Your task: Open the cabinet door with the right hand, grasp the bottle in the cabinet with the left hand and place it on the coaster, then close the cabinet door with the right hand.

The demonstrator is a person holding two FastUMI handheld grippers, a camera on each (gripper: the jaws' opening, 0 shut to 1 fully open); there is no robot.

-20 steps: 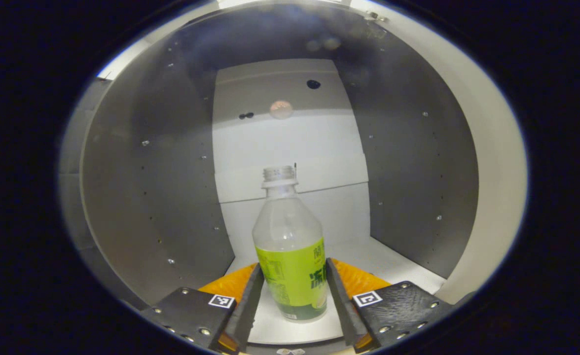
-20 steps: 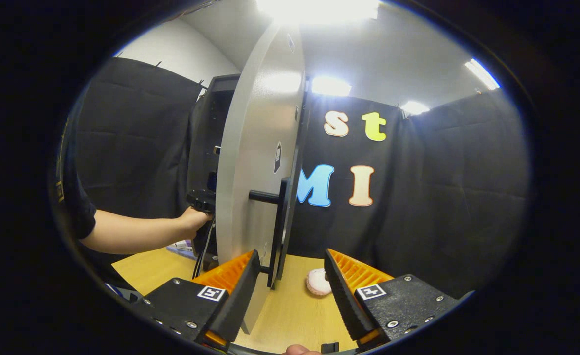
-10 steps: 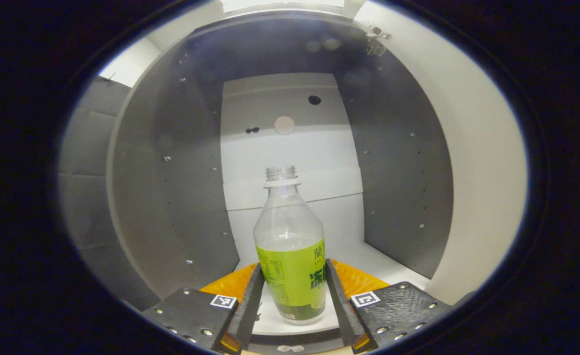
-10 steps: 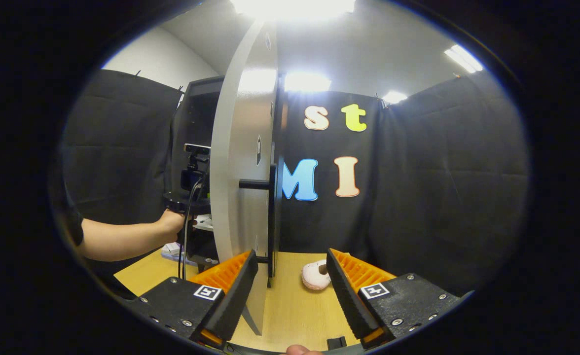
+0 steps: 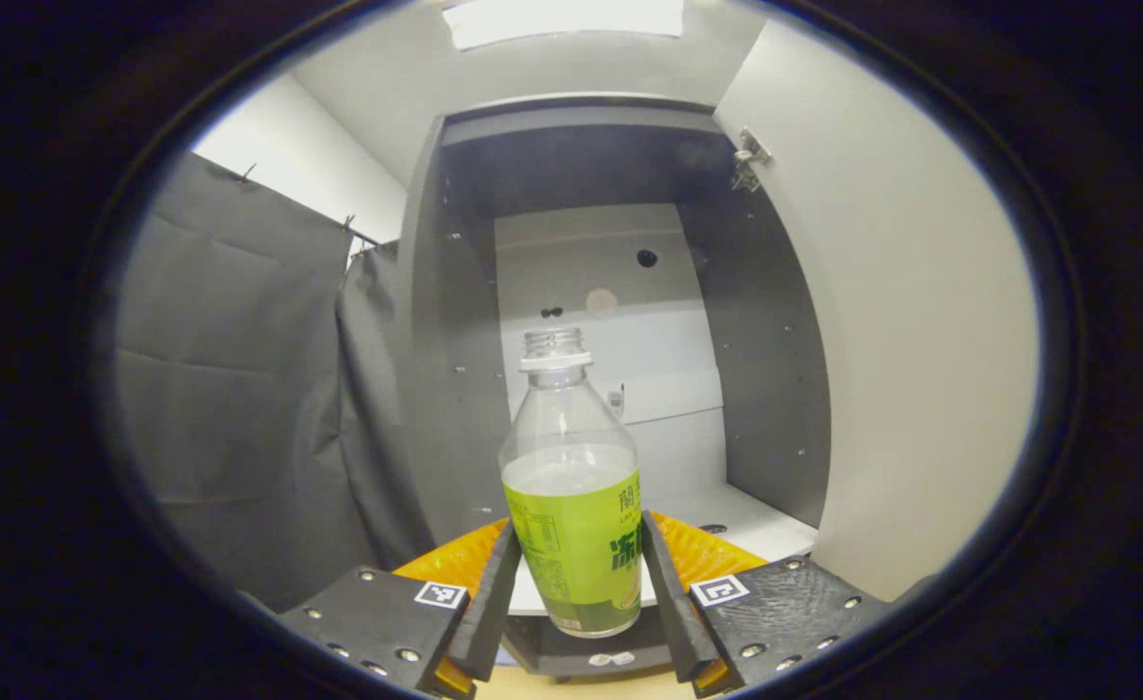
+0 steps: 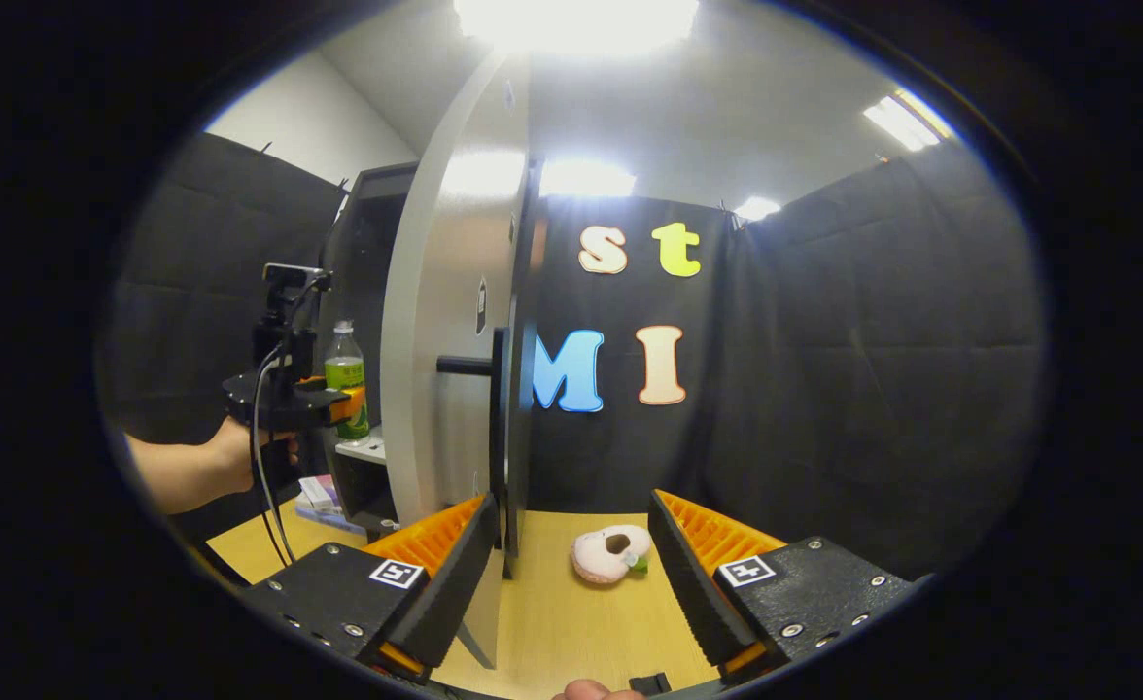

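Both views are round fisheye pictures, so straight edges bend strongly near the rim; the tall white cabinet door (image 6: 455,292) curves like a bow in the right gripper view. Light comes from above: a bright rectangular ceiling panel (image 5: 562,19) in the left gripper view, and a burnt-out white ceiling lamp (image 6: 576,19) in the right gripper view, with smaller lamps behind it; glare lies on the door's upper part. The grey cabinet interior (image 5: 581,165) is dim and shadowed at the top, its white back panel brighter. The clear plastic bottle with green label (image 5: 573,486) is sharp; the edges of both views fade softly into dark.
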